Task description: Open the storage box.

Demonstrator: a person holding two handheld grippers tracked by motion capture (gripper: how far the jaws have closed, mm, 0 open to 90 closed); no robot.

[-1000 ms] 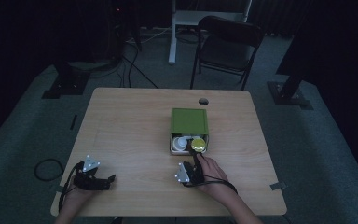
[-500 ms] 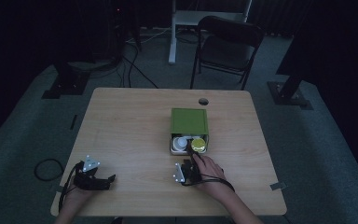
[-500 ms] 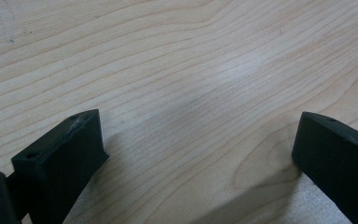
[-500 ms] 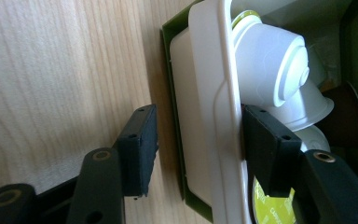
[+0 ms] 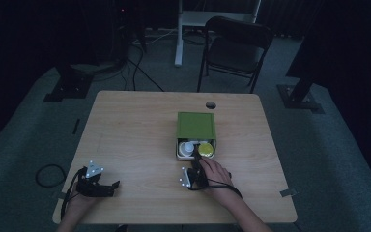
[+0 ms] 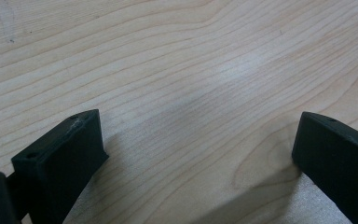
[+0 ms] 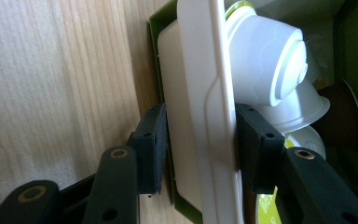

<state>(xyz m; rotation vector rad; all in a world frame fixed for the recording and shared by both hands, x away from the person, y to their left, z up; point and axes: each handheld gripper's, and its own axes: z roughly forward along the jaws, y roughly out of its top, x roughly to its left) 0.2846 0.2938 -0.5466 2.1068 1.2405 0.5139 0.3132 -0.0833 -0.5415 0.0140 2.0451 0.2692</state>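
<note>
We have the right gripper (image 7: 200, 149) turned on its side at the near end of the green box (image 5: 195, 125), which sits right of the counter's (image 5: 135, 125) middle; its jaws have just been closing and now straddle the white tray's (image 7: 200, 93) front wall, one pad outside, one inside among the white cups (image 7: 265, 60). If that thin rim slips or we pull crooked, the tray could jam or spill cups. Our left gripper (image 6: 196, 149) rests wide open, holding nothing, near the counter's near left corner.
</note>
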